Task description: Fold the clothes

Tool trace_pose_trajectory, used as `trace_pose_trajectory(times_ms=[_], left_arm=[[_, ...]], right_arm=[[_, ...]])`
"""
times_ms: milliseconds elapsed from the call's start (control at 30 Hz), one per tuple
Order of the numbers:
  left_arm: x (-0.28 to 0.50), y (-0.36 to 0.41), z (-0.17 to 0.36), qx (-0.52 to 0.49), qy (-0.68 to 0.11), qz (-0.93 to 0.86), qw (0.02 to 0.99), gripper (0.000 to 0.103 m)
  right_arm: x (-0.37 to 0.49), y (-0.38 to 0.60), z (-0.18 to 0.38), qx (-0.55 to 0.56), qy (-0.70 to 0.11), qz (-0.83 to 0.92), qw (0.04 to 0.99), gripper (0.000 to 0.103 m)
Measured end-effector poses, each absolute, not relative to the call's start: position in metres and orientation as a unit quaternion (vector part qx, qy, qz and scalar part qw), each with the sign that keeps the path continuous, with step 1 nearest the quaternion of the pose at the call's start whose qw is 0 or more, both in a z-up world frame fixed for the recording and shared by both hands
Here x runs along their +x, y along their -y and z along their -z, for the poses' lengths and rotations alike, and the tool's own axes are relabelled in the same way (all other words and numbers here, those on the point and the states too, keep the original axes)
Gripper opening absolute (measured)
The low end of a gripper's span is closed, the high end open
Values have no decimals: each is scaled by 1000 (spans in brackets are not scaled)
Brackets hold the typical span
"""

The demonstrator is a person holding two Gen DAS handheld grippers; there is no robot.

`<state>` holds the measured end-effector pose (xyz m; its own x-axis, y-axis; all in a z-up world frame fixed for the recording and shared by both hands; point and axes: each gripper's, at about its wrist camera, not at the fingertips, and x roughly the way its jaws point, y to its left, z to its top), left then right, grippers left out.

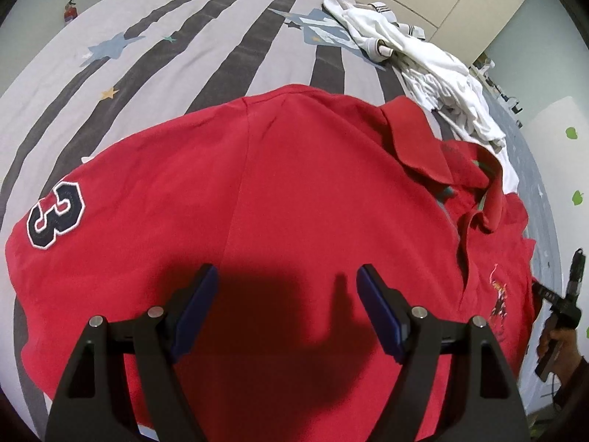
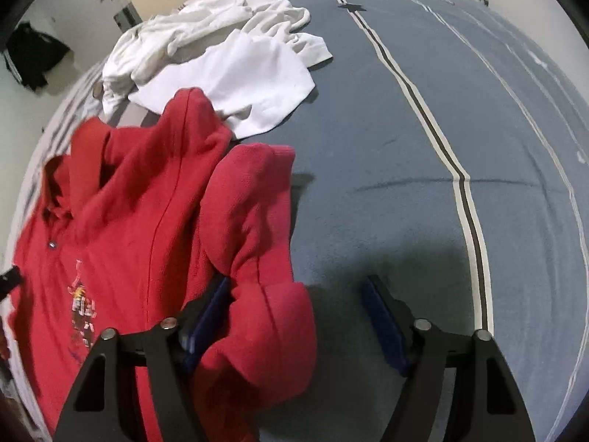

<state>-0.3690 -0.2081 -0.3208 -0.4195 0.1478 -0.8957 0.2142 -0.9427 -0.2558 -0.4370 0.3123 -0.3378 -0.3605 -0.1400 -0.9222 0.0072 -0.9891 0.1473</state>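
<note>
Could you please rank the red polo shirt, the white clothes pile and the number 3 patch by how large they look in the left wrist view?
1. red polo shirt, which fills most of the frame, helped by nearness.
2. white clothes pile, farther back on the bed.
3. number 3 patch, on the shirt's sleeve.

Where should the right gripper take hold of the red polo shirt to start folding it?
Grip the bunched sleeve of the red polo shirt. It stands up in a thick roll off the bedcover, so the right gripper, coming from above, can probably straddle it: one finger already lies against its inner side, the other over bare cover. Flat cloth elsewhere offers less to pinch.
</note>
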Motion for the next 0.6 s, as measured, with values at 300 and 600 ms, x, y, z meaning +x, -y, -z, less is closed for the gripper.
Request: trace_pose_trajectory(times_ms=[300,600], left_arm=[[-364,205,331,557,-134,819,43,75],[-368,206,331,566,-129,813,48,75]], right_arm=[[-424,-357,302,538,73,840,-15,23],[-391,-394,328,593,35,803,-48,31]])
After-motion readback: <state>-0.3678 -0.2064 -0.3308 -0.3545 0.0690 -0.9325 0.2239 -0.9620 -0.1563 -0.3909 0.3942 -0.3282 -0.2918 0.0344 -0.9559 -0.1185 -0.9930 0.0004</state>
